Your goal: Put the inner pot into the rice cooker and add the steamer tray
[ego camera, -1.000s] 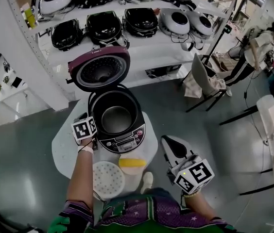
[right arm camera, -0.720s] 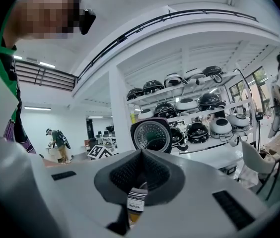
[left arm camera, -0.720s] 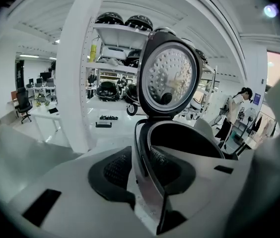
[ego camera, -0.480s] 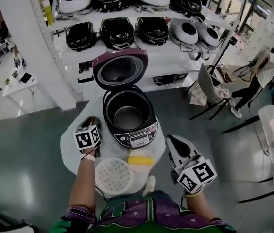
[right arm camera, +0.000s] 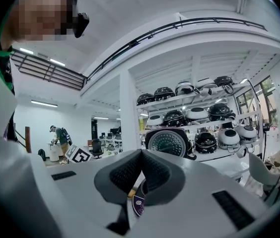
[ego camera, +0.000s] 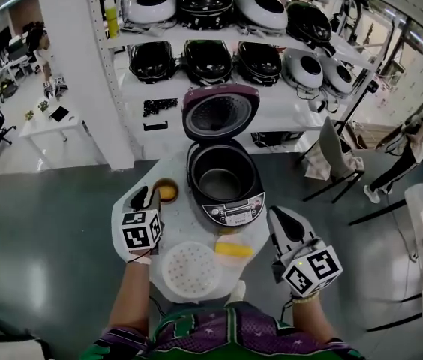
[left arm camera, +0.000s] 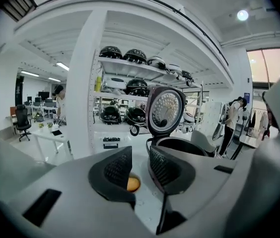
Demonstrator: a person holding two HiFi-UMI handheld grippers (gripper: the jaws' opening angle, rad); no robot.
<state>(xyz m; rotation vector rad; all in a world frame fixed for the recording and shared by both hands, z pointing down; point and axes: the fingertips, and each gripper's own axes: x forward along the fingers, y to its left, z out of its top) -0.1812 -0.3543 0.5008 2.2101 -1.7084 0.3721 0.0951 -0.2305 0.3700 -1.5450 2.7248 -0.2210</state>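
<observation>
The purple-and-black rice cooker (ego camera: 225, 182) stands on a small white table (ego camera: 189, 220) with its lid (ego camera: 219, 112) up. The dark inner pot (ego camera: 220, 180) sits inside it. The white perforated steamer tray (ego camera: 191, 268) lies flat on the table's near side. My left gripper (ego camera: 142, 198) hovers left of the cooker, open and empty. In the left gripper view an orange thing (left arm camera: 133, 184) shows through the gap of the left gripper (left arm camera: 140, 165), and the cooker (left arm camera: 179, 145) lies ahead to the right. My right gripper (ego camera: 280, 217), right of the cooker, is shut and empty, and the right gripper (right arm camera: 141, 175) has its pads touching.
A small bowl with orange contents (ego camera: 166, 192) sits left of the cooker, and a yellow item (ego camera: 234, 250) lies beside the tray. Behind the table, shelves (ego camera: 219, 58) hold several rice cookers beside a white pillar (ego camera: 84, 73). A chair (ego camera: 331, 152) stands to the right.
My left gripper has drawn back from the cooker's left rim, out to the left and higher. The right gripper has also lifted a little. The cooker and tray have not moved.
</observation>
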